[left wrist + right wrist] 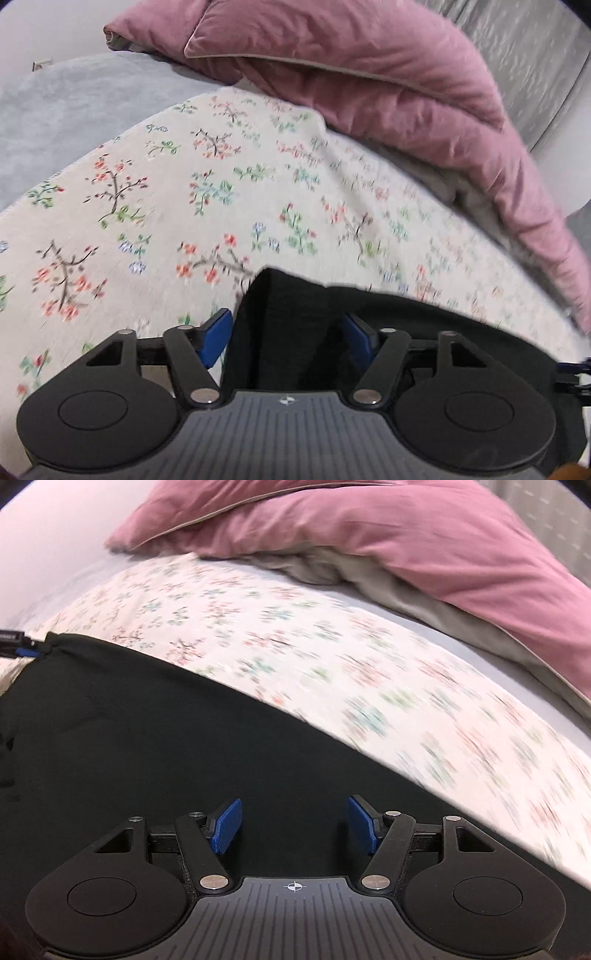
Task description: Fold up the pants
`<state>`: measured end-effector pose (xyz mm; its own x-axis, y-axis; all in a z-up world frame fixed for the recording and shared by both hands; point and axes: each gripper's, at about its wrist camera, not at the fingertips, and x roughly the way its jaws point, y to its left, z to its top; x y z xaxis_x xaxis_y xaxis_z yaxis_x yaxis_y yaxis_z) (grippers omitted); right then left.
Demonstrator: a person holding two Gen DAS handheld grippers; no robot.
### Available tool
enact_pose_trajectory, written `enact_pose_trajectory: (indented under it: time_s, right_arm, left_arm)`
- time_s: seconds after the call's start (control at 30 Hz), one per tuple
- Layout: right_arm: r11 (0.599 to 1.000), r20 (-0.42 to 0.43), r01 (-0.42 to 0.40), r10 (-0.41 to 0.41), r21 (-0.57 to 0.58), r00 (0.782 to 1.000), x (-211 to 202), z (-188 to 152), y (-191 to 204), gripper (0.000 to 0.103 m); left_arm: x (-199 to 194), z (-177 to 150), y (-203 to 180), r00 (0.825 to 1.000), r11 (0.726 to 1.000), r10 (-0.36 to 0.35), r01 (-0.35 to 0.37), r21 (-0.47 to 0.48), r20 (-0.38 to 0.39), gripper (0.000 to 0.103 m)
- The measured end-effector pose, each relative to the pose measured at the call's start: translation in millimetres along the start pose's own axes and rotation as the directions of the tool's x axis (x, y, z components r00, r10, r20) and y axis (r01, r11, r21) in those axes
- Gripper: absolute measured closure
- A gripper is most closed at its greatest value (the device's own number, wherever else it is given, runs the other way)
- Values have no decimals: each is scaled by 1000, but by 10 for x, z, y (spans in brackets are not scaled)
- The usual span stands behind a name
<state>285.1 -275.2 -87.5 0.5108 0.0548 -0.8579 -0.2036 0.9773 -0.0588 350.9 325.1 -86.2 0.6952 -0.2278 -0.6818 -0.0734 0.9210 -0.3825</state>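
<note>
Black pants (155,738) lie on a floral bedspread (184,192). In the left wrist view a raised fold of the pants (288,325) stands between the spread blue pads (216,338) of my left gripper (286,338); the jaws stand wide apart with cloth between them. In the right wrist view my right gripper (293,825) hovers over the flat black cloth, blue pads (227,825) wide apart, holding nothing. The left gripper's tip shows at the far left edge of that view (18,644), at a corner of the pants.
A pink duvet (369,85) with a grey underside is heaped along the far side of the bed, also in the right wrist view (369,528). A grey sheet (66,110) lies at the left. A grey curtain (517,44) hangs behind.
</note>
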Motion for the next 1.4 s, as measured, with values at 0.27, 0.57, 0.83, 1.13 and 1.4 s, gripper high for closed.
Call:
enact_pose_trajectory:
  time_s: [0.27,0.57,0.83,1.13,1.4]
  right_arm:
    - [997,-76,-35,29,-75,997,641,478,124,43]
    - [988,-189,-146,133,-57,973,849,789,79,103]
    - [995,-90,27,-36,-94,995,914,1005,184,103]
    - [991,-17,116,-115,66,993,745,901,-19,51]
    - [898,-87,319,-307,304,948,-294,-124,-1276,44]
  left_arm:
    - [11,-32,56,998,998,-53,53,24,27,50]
    - [-32,-73,116,997,999,-36,36,2,70,69]
    - [-90,-111,-78,988,996,67,-74,49,136,72]
    - [-205,-122,-306,968,963,205,-225,146,141,68]
    - [-668,-470,-1086,986,936,73,-120,330,152,47]
